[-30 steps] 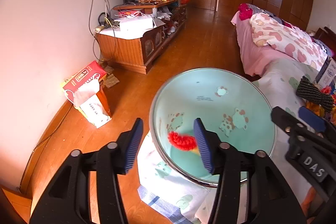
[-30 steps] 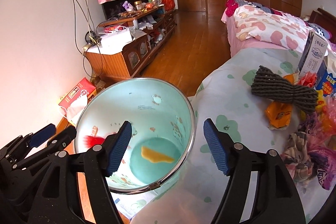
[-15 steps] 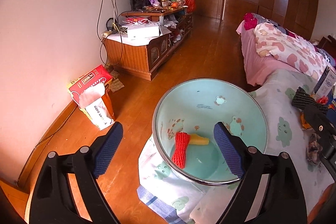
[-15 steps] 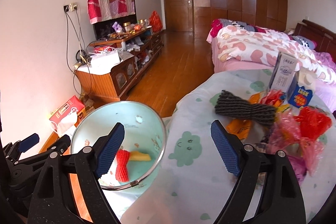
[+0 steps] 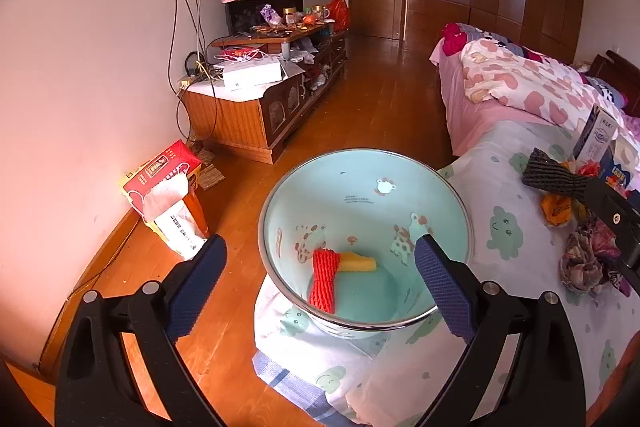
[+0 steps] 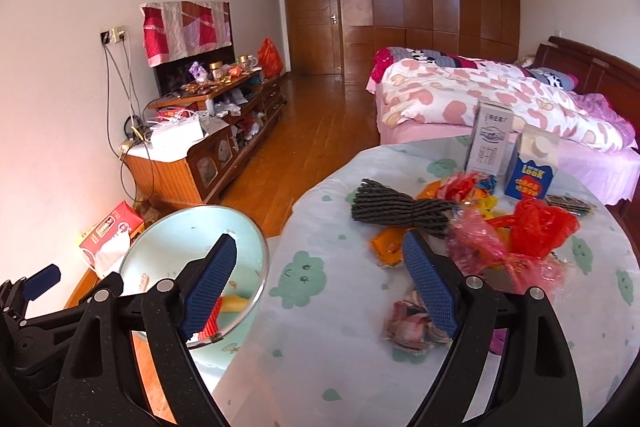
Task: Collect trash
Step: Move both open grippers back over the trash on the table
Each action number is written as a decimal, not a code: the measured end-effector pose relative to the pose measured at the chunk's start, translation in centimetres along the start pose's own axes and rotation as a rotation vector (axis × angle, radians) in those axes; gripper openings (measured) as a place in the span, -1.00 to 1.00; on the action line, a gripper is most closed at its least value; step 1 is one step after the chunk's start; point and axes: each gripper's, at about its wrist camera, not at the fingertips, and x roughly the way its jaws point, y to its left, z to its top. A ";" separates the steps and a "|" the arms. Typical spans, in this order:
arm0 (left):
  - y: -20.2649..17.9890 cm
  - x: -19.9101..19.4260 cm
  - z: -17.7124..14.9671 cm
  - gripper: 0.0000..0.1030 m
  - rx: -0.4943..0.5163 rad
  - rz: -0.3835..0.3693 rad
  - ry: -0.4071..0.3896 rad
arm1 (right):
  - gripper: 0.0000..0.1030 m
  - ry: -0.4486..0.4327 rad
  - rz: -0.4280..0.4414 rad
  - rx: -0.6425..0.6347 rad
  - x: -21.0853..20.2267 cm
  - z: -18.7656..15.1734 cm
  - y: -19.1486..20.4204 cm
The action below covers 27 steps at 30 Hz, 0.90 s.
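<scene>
A mint-green bin (image 5: 360,195) with cartoon animals stands on the floor against the table. At its bottom lie a red foam net (image 5: 324,281) and a yellow scrap (image 5: 358,262). My left gripper (image 5: 320,243) hovers above the bin, its jaws opening wide with nothing between them. My right gripper (image 6: 319,239) is open and empty over the table edge, between the bin (image 6: 192,227) and the litter. On the cloth lie a dark grey foam net (image 6: 400,209), an orange wrapper (image 6: 386,245), pink plastic (image 6: 476,239), a red bag (image 6: 540,227) and a crumpled wrapper (image 6: 408,319).
Two cartons (image 6: 490,143) stand at the table's far side. A red tissue pack (image 5: 164,187) leans on the wall left of the bin. A cluttered wooden cabinet (image 5: 256,107) lines the wall, and a bed (image 6: 480,99) fills the right.
The left jaws spread wide and let go of the red net, which dropped to the bin's bottom. Both grippers drew back and up; the right one swung toward the table litter.
</scene>
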 end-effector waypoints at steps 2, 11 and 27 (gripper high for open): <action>-0.6 -0.2 -0.1 0.81 0.013 -0.011 -0.001 | 0.63 -0.002 -0.016 0.012 -0.2 -0.1 -0.7; -3.5 -1.3 -0.2 0.81 0.065 -0.074 -0.025 | 0.63 -0.039 -0.113 0.100 -2.0 -0.5 -6.5; -12.4 -2.2 -1.8 0.80 0.204 -0.272 -0.018 | 0.53 -0.039 -0.261 0.253 -4.4 -2.3 -19.1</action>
